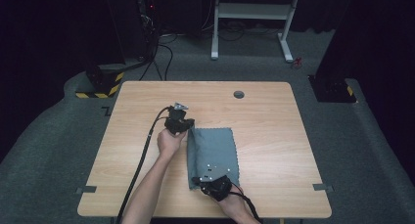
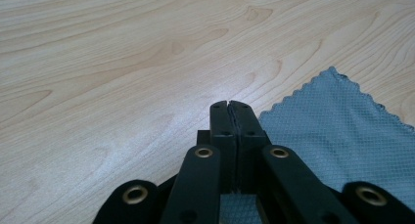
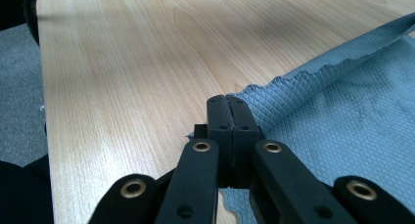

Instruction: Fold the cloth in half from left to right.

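Two grippers clenched on grey cloth (image 1: 213, 154) | left gripper (image 1: 187, 127) at 11 o'clock corner, right gripper (image 1: 201, 181) at 7 o'clock | advice was: lift both together, keep edge taut.

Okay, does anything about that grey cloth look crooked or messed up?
Nothing is damaged. The grey cloth lies folded on the table; in the right gripper view its upper layer's edge lifts slightly beside the shut right gripper.

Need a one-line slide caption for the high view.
Both claws, left and right, shut on the left edge of a grey cloth on a wooden table.
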`<state>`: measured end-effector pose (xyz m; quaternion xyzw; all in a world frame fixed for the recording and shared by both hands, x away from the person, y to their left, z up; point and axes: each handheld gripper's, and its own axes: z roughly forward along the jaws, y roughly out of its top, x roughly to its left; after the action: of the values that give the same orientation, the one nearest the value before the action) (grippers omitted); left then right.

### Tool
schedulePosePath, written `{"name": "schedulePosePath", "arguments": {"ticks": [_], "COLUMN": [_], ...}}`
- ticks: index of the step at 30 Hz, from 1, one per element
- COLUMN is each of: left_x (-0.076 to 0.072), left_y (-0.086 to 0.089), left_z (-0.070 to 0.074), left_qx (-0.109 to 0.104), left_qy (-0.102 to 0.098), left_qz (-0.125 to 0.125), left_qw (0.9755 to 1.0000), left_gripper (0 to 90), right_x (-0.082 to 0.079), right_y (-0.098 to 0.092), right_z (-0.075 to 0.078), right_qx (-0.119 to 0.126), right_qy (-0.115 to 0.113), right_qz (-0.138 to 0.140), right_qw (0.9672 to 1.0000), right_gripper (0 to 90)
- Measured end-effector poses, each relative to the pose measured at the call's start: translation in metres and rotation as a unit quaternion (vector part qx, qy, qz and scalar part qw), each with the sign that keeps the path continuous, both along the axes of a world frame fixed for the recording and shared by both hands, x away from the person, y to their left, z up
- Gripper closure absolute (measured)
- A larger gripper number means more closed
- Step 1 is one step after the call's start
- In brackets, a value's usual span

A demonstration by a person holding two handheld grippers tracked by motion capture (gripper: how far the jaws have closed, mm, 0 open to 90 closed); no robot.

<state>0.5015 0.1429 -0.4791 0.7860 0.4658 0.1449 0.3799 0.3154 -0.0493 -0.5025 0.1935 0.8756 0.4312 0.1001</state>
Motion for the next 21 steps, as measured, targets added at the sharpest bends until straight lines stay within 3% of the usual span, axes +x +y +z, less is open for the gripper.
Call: {"name": "schedulePosePath", "arguments": {"ticks": [14, 21], "left_x": [0.001, 0.001], "left_y": [-0.008, -0.012], "left_z": [-0.001, 0.000], "left_qx": [0.000, -0.011], "left_qy": [-0.003, -0.001], "left_qz": [-0.005, -0.006], "left_qw": [1.0000, 0.9999], "left_gripper": [89.1, 89.1], "right_x": [-0.001, -0.002], "right_y": [-0.017, -0.023], "right_z": [-0.003, -0.005], "right_qx": [0.002, 0.001], "right_qy": [0.006, 0.008], "right_qz": [-0.016, -0.021], "right_qw": [0.9999, 0.9997], "right_gripper": [90.0, 90.0]}}
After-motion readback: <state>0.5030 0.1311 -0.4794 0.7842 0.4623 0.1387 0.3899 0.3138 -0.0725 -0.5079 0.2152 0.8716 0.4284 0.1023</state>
